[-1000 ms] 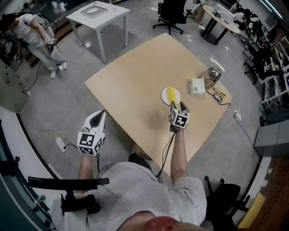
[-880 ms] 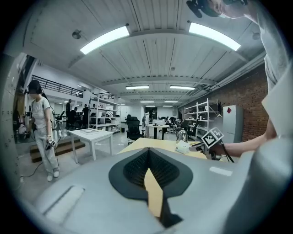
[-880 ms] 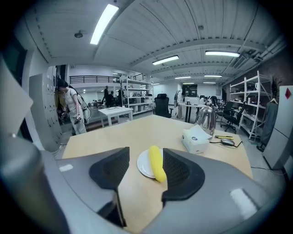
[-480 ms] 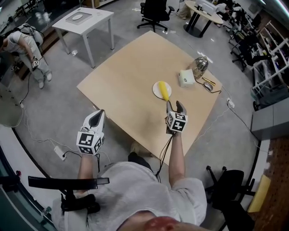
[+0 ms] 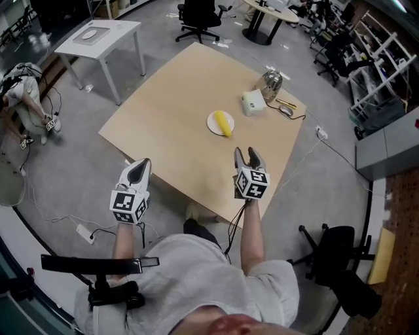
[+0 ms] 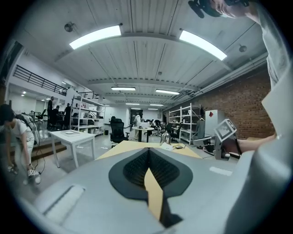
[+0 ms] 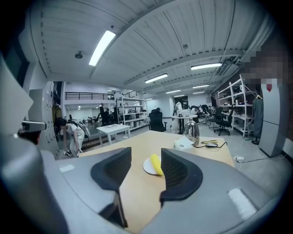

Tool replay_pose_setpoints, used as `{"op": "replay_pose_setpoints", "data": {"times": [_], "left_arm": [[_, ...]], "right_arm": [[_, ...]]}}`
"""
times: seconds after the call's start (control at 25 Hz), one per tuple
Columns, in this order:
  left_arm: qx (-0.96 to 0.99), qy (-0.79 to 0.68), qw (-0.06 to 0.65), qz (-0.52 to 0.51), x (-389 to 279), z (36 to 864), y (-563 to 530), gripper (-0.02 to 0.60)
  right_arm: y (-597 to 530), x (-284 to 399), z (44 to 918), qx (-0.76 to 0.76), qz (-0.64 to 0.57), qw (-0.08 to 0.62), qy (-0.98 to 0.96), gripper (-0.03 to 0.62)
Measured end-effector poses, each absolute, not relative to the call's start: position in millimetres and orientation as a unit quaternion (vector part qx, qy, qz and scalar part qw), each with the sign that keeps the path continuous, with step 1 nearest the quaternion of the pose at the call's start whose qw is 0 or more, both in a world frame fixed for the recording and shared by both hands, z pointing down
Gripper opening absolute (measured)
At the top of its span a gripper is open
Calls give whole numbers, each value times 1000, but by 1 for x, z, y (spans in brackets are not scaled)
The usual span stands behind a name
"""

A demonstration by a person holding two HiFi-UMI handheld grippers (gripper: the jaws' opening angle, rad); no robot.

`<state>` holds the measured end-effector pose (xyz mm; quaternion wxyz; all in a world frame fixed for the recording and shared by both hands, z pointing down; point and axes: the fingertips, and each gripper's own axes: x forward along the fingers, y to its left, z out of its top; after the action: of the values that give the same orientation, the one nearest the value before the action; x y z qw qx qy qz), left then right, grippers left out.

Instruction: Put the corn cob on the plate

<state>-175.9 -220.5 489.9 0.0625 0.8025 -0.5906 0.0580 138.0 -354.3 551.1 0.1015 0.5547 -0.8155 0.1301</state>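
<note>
Grey-jawed and empty, the right hand-held gripper (image 5: 247, 155) has drawn back from the plate to the near edge of the counter (image 5: 173, 98). A second ago it hung just short of the dish. Its jaws stand apart and have just been closing a little, with nothing between them. The left hand-held gripper (image 5: 140, 168) hangs off the counter's near left side, jaws pressed together on nothing, much where it was.

Beyond the right gripper, well apart from it now, the yellow corn cob (image 5: 223, 123) lies across the white plate (image 5: 212, 124) near the middle of the counter, one end reaching past the rim. By the look of it the job is done and the hand is retreating.

Bare wood lies between gripper and plate, so nothing blocks the way back. Just past the plate sits a small white box (image 5: 253, 103), then a shiny metal kettle (image 5: 272, 81) and a mouse on its cable (image 5: 285, 110) at the far corner. Farther off stand a white side table (image 5: 98, 33) and an office chair (image 5: 196, 13). A person (image 5: 23, 88) bends over at far left.
</note>
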Motion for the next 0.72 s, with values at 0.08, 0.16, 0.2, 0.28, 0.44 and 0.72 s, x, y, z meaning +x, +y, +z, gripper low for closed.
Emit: {"op": "replay_pose_setpoints", "data": {"times": [0.08,0.16,0.2,0.28,0.44,0.72], "left_arm": [[808,-584,61,57,-171,491,-220,20],[812,-578,62,55,-167,493,-218,20],[814,-575,62,55,-165,494,-217,20],[819,-568,63,54,-160,496,-216,20],[828,-556,61,52,-150,496,-213,20],[842,-534,59,48,-136,499,-205,20]], "right_arm": [[-344,143,547,560,131,92,-813,206],[-332,148,543,565,129,84,-810,204],[-327,150,541,568,128,81,-809,204],[-315,155,536,574,124,75,-806,200],[-294,163,528,586,116,65,-799,185],[-258,168,528,602,111,60,-789,159]]}}
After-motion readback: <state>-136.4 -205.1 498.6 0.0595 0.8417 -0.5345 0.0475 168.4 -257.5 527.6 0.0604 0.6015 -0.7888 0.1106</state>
